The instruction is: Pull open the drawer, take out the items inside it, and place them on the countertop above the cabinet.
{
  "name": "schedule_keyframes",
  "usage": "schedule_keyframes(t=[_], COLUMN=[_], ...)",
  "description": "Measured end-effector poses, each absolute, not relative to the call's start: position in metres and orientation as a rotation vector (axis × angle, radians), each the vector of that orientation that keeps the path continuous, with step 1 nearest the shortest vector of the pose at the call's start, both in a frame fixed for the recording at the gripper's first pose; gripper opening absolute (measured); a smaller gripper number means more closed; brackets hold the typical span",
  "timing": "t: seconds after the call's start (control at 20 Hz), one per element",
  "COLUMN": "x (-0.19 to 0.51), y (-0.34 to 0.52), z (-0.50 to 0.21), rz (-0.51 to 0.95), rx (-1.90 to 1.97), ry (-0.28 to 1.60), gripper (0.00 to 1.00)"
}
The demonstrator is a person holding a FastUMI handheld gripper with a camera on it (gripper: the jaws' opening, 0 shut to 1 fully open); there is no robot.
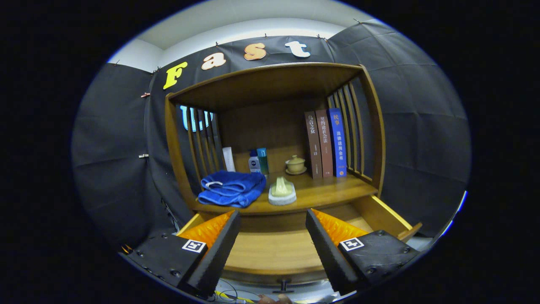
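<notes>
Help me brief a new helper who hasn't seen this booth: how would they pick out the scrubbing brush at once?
Find the wooden cabinet and its countertop above the open drawer, beyond the open gripper. At the countertop's front edge, right of the folded blue towel, sits the scrubbing brush. It alone has a white base and pale green handle.

walls: black cloth point(422, 126) | ceiling: white point(253, 17) | furniture: wooden slatted shelf cabinet point(270, 80)

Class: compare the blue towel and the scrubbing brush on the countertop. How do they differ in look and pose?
The blue towel is soft, folded and wide; the scrubbing brush is pale, compact and sits upright. The towel lies nearer the slatted side. Both rest on the countertop, beyond the open gripper over the open drawer.
</notes>
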State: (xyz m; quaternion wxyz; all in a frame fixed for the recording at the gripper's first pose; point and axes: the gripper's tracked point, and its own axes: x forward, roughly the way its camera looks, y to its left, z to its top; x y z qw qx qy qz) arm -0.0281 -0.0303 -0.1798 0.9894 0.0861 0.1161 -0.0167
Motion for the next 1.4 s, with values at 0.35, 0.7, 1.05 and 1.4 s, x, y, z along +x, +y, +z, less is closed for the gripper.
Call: schedule_keyframes(t=[0.35,0.7,1.05,1.4], x=[-0.082,-0.074,-0.051,0.022], y=[-0.031,-0.028,-0.030,-0.034], z=[-0.240,-0.294,-0.294,-0.299], rz=[-0.093,-0.091,-0.099,-0.100], rx=[0.171,0.176,0.152,0.136], ry=[0.260,0.384,0.386,0.373], gripper=[0.99,1.00,1.00,1.00])
